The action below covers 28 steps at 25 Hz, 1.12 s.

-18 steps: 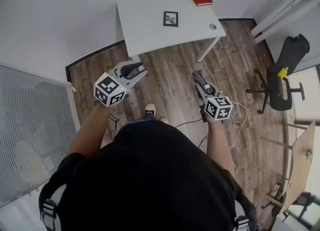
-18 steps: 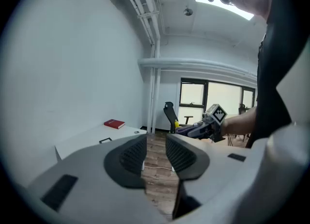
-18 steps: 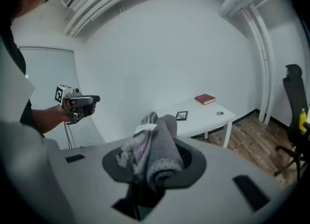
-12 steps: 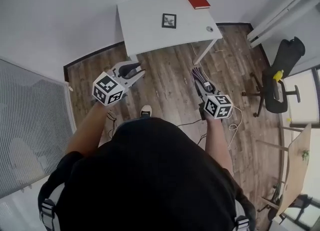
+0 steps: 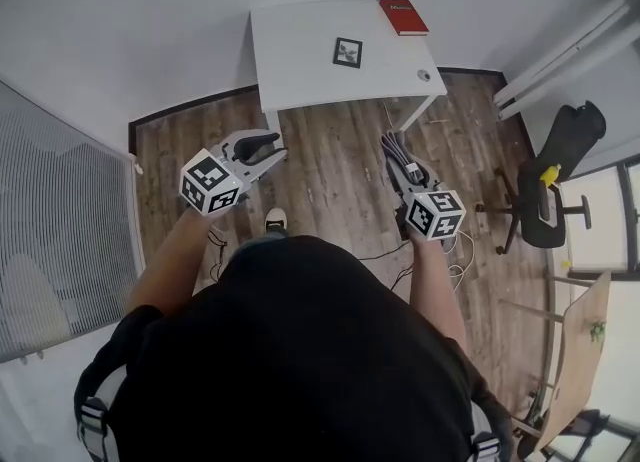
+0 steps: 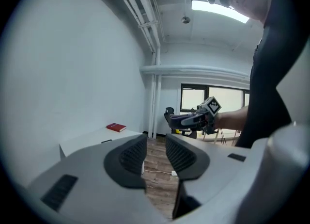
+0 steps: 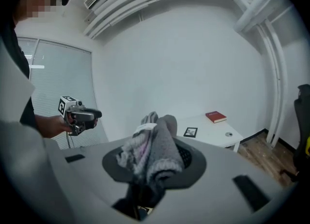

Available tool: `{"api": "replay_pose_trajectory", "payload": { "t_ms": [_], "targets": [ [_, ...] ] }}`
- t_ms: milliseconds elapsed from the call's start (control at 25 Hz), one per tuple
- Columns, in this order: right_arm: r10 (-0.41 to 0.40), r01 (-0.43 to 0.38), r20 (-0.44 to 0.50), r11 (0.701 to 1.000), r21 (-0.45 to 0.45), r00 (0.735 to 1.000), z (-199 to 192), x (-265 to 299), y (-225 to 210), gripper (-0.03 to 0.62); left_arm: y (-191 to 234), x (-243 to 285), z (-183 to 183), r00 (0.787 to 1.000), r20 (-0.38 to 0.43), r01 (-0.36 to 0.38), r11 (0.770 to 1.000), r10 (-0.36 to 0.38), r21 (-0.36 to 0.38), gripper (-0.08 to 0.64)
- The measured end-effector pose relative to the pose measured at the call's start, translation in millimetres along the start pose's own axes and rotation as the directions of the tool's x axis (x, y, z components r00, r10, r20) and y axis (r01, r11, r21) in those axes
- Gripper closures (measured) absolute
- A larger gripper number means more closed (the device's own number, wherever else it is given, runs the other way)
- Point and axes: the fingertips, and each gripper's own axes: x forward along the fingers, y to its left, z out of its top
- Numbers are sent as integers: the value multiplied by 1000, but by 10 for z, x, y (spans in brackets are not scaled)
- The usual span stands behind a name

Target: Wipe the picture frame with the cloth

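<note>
Clamping a bunched grey cloth [image 7: 156, 143] between its jaws, the right gripper [image 5: 393, 147] hangs short of the table's [image 5: 295, 60] near edge, over the wood floor, and points toward the tabletop. The left gripper [image 5: 272, 146] is also off the table's near edge, toward its left corner, with its jaws drawn almost together on nothing. The picture frame [image 5: 348, 52] lies flat near the middle of the table, well apart from both grippers. It looks roughly square, so it has no long axis to line up on. From the right gripper, the frame lies ahead across the table's near edge and slightly leftward. That cloth-bearing gripper looks the nearer of the two, so the reach is probably forward over the edge.
</note>
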Motion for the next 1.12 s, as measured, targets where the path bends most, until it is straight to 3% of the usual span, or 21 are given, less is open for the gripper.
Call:
{"api": "replay_pose_trajectory", "payload": {
  "t_ms": [280, 1120],
  "targets": [
    [2, -2, 4, 1000, 23, 1000, 47, 156, -83, 488, 191, -18, -51, 1000, -5, -30, 999, 29, -29, 431],
    [-98, 98, -10, 991, 93, 995, 326, 1057, -435, 488, 1390, 491, -29, 998, -5, 63, 996, -64, -61, 434]
  ]
}}
